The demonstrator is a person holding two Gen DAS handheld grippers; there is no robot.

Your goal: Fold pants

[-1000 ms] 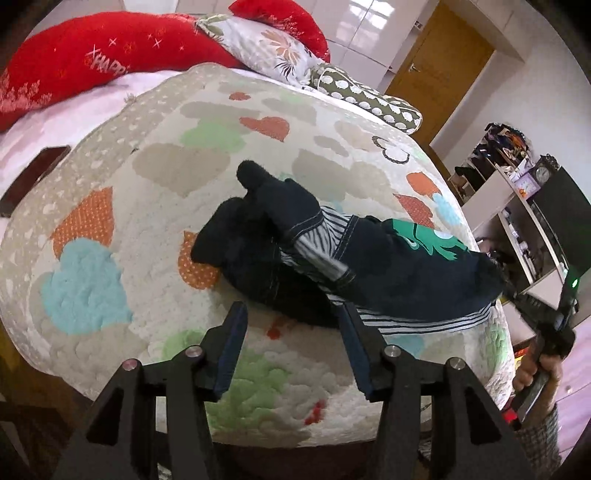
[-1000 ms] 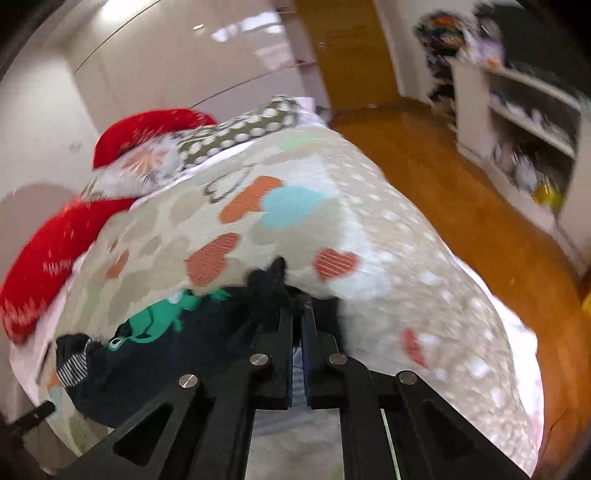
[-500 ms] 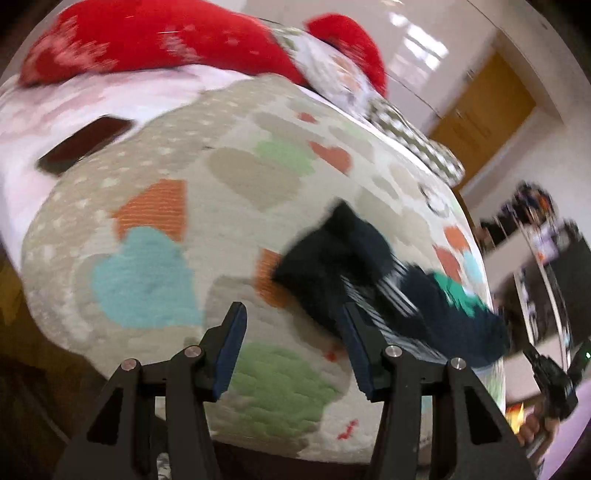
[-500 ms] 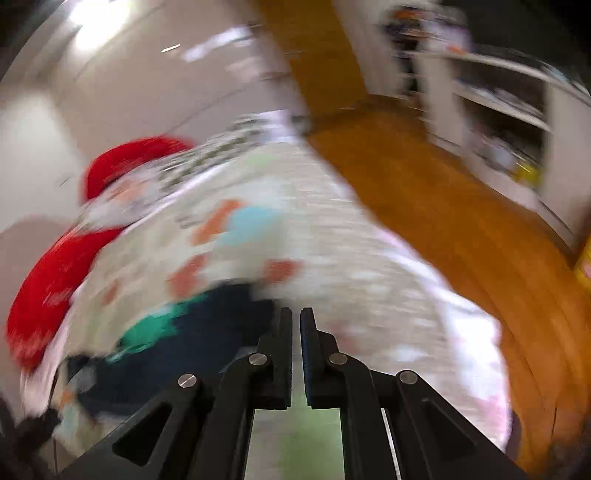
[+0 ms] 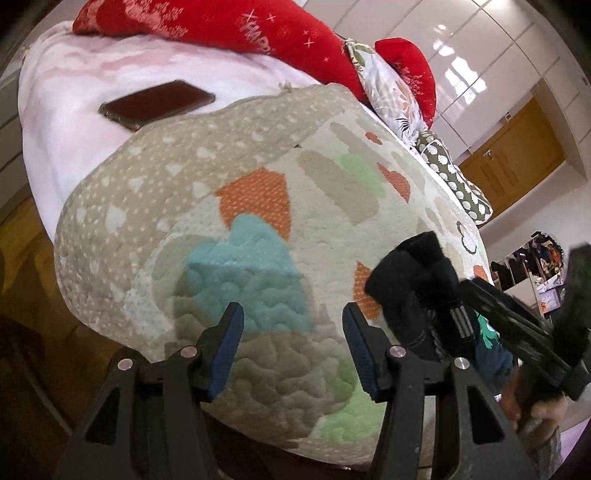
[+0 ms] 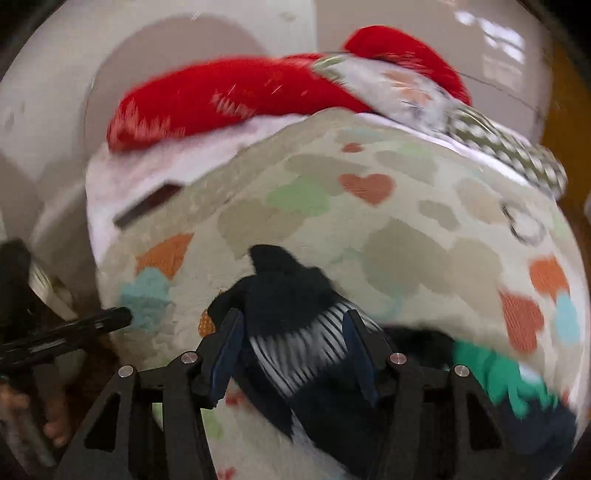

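Dark pants (image 6: 295, 295) bunched on heart quilt (image 5: 258, 206) | my right gripper (image 6: 291, 350) opening over them, gripping nothing | my left gripper (image 5: 291, 343) released, beside them

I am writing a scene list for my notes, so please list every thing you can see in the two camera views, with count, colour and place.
Dark navy pants with striped lining and green print: one, crumpled, on the quilt near its front edge.
Cream quilt with coloured hearts: one, covering the bed.
Pale pink sheet: one, under the quilt, at the bed's far left.
Dark phone: one, flat on the pink sheet.
Red plush pillows: two, at the head of the bed.
Floral pillow: one, between the red ones.
Olive dotted pillow: one, right of them.
Wooden door: one, brown, far right.
Left gripper: open over bare quilt.
Right gripper: jaws opening, pants between them, pads not pressing.
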